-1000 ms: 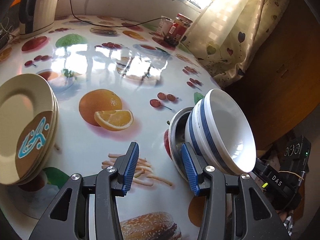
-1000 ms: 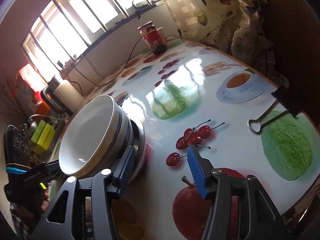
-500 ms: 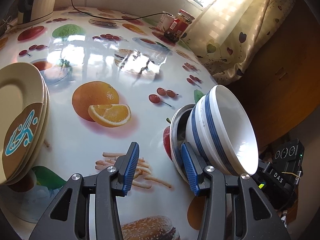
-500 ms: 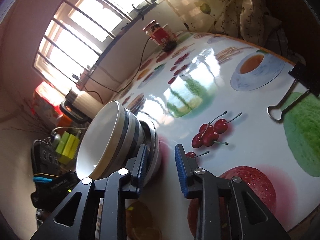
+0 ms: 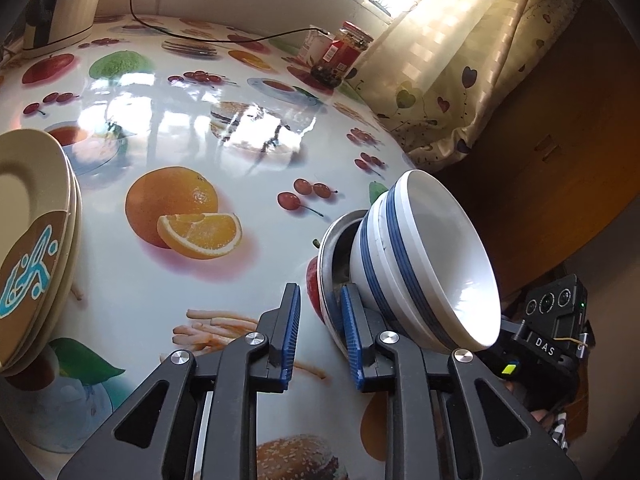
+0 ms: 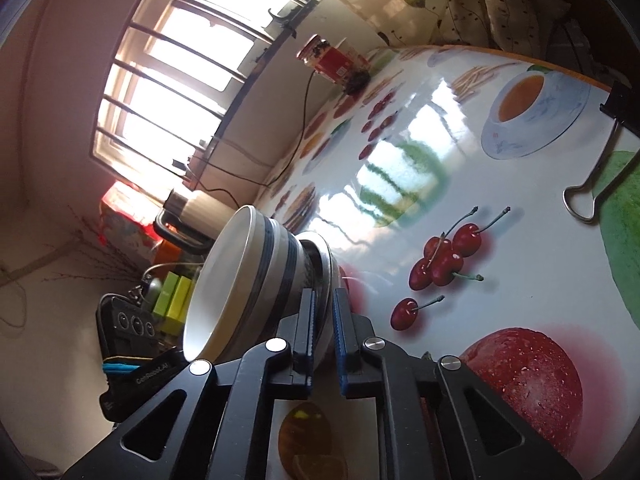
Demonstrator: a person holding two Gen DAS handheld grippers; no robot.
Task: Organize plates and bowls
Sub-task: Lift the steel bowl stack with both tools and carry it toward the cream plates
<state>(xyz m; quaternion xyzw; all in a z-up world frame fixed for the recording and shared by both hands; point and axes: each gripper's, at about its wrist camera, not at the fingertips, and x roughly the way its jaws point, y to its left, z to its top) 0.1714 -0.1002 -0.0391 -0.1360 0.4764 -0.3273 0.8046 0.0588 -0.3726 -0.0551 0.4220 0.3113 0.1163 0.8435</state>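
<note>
Your right gripper [image 6: 323, 334] has its jaws nearly closed on the metal bowl's [image 6: 325, 256] rim; your left gripper [image 5: 320, 332] straddles the opposite rim, jaws half open (steadying the striped bowls [image 5: 424, 264] stacked inside); the plates [image 5: 36, 240] wait well apart on the table [image 5: 240, 120].

- fruit-print tablecloth [image 5: 224, 280]
- red-label jar [image 5: 344, 54] at far table edge, by curtain [image 5: 460, 80]
- black cable [image 5: 224, 38] across table back
- kettle [image 5: 68, 4] far left
- binder clip [image 6: 600, 160] on table edge
- barred window [image 6: 180, 76]
</note>
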